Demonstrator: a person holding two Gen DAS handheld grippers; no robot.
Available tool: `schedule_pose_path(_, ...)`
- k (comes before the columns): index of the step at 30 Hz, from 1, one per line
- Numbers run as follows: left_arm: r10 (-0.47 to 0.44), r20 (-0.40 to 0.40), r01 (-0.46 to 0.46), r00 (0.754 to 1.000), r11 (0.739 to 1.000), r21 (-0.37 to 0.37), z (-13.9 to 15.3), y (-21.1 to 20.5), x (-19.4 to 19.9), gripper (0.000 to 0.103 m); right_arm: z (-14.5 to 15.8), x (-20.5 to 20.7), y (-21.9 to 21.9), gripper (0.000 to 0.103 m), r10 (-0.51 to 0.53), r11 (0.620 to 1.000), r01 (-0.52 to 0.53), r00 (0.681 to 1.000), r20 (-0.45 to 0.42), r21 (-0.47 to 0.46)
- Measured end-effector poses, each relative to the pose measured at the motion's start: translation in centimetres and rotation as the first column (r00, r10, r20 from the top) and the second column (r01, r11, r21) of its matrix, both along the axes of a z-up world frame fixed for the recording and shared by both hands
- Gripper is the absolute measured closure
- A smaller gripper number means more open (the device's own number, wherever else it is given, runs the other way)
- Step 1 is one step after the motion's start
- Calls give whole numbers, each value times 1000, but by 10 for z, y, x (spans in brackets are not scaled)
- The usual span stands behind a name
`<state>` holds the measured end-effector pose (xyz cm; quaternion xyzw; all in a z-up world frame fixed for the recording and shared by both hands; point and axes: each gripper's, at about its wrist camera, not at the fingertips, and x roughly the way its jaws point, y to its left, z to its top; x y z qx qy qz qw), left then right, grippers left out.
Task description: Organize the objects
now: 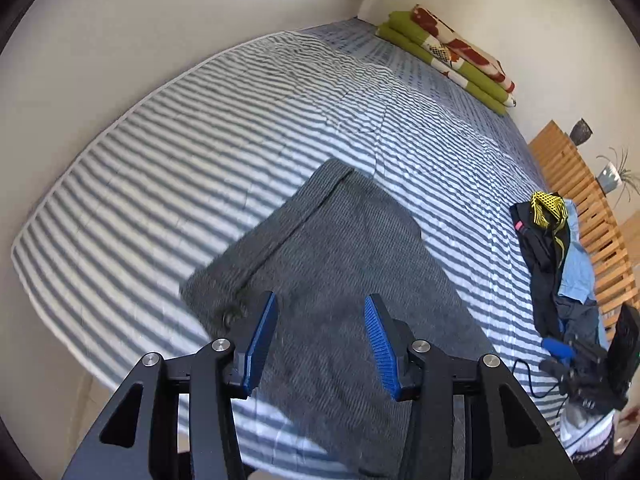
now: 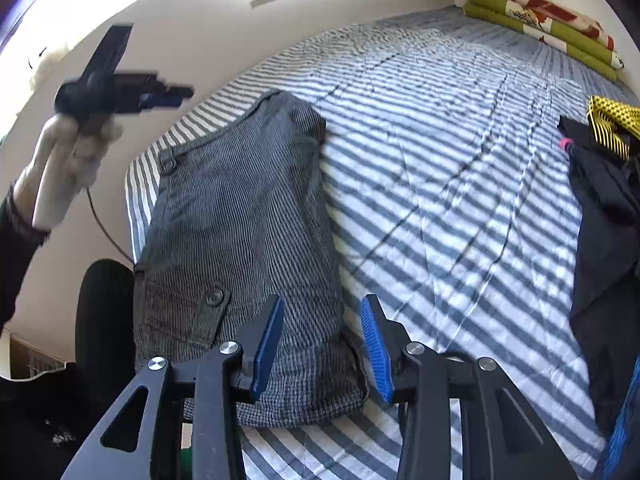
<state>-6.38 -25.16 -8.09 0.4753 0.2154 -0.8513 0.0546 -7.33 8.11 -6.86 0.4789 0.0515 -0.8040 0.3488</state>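
Folded grey pinstriped trousers (image 1: 332,264) lie flat on the striped bed; in the right wrist view the trousers (image 2: 240,216) show buttoned pockets. My left gripper (image 1: 320,304) is open and empty, held above the trousers. My right gripper (image 2: 322,304) is open and empty, low over the trousers' near right edge. The left gripper also shows in the right wrist view (image 2: 120,88), raised at the left in a gloved hand. The right gripper shows at the right edge of the left wrist view (image 1: 580,360).
A pile of dark, light-blue and yellow-mesh clothes (image 1: 556,248) lies at the bed's right side, also in the right wrist view (image 2: 608,208). Folded green floral quilts (image 1: 448,52) sit at the far end. A wooden slatted frame (image 1: 576,184) and potted plants stand right of the bed.
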Motion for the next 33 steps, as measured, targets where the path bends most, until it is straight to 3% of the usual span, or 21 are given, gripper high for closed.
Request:
schedule_pose_path(5,-35,7,34,999,989,142,-46,33,43,56,19,-19,-52,67,77,997,-75,995,-70,36)
schedule_pose_path(8,-77,53,70,996,990,125,-76,57,45,56,0,-32,-81,71,104,994,-105,994,12,24)
schedule_pose_path(11,-66,91,53,994,989,136,-102,57,48,59,-33,-39,-99,72,88,988,-91,996,27,121)
schedule_pose_path(13,-47,72,34,996,983,181,-103,49,55,60,-59,-43,-99,72,66,977,-78,996,67,198)
schedule_pose_path(15,-8,44,-1,999,978,209,-94,39,65,59,-71,-41,-96,72,83,970,-103,991,101,218)
schedule_pose_path(19,80,20,-83,997,970,230,-84,22,83,46,-46,-37,-93,70,136,974,-149,987,87,171)
schedule_pose_path(23,91,53,-102,994,964,244,-96,24,83,35,-31,-58,-95,55,128,981,-138,989,79,139)
schedule_pose_path(28,66,90,-88,994,960,266,-114,39,75,34,-53,-91,-111,52,131,982,-151,977,168,114)
schedule_pose_path(33,61,71,-78,996,960,268,-120,48,67,32,-77,-111,-118,52,174,982,-188,949,262,29)
